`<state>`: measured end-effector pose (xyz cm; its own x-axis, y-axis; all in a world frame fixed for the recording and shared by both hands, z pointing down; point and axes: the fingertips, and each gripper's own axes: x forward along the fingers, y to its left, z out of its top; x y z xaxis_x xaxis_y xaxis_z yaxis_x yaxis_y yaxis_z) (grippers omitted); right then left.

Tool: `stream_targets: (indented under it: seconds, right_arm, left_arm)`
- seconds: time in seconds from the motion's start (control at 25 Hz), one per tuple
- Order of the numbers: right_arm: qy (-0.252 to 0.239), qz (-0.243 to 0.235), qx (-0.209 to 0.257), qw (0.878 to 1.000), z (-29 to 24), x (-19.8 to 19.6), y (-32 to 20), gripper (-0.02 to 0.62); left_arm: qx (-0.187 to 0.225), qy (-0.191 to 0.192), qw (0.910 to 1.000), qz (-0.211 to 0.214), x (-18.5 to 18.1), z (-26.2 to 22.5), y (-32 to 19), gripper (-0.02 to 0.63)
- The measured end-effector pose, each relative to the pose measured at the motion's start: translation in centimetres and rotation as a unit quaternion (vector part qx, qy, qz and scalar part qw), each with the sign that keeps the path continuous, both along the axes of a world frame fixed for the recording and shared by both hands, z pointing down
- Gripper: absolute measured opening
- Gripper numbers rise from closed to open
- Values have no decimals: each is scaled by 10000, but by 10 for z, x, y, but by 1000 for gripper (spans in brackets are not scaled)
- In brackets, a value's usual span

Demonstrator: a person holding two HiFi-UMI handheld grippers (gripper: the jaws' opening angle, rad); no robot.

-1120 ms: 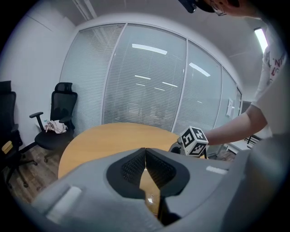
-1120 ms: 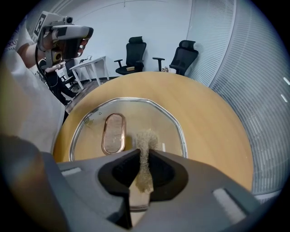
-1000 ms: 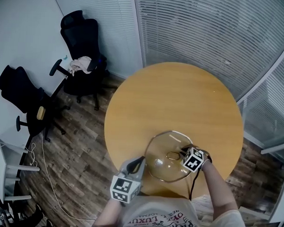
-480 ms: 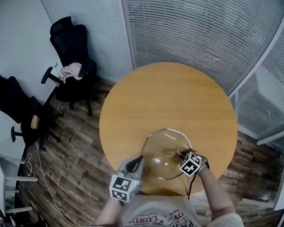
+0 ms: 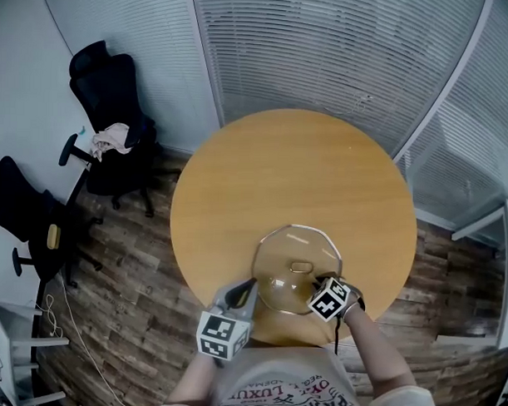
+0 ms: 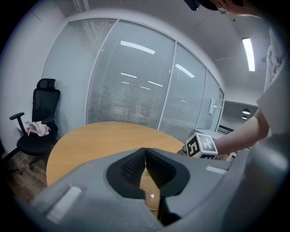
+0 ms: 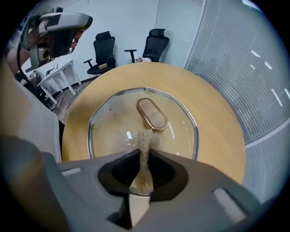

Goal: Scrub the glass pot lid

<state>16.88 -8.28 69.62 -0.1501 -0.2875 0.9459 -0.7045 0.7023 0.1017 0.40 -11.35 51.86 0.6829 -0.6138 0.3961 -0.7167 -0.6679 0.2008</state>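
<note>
The glass pot lid (image 5: 287,251) with a metal rim and an oval copper-toned handle (image 5: 302,265) lies on the round wooden table (image 5: 297,170), near its front edge. My left gripper (image 5: 248,287) is shut on the lid's near-left rim; in the left gripper view the jaws (image 6: 145,151) meet over the glass edge (image 6: 150,195). My right gripper (image 5: 313,284) is over the lid's near-right part, shut on a tan scrubbing brush (image 7: 145,144). The bristles rest on the glass (image 7: 113,131) just short of the handle (image 7: 152,113).
Two black office chairs (image 5: 104,80) (image 5: 21,202) stand on the wood floor left of the table, one with a cloth (image 5: 111,137) on its seat. Glass walls with blinds (image 5: 342,51) run behind and to the right. A white desk (image 7: 54,74) stands beyond the chairs.
The right gripper has drawn the brush back from the lid's right side toward its near edge. The left gripper has kept its hold on the rim. The head view has shifted.
</note>
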Motion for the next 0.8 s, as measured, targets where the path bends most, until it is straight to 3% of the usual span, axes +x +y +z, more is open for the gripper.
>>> stream_targets:
  seconds: [0.56, 0.8]
  right_arm:
    - [-200, 189, -13, 9996, -3, -73, 10, 58]
    - [-517, 202, 46, 9984, -8, -81, 7, 57]
  left_arm:
    - [54, -5, 9994, 349, -28, 1, -4, 8]
    - [105, -1, 9993, 346, -25, 1, -15, 9]
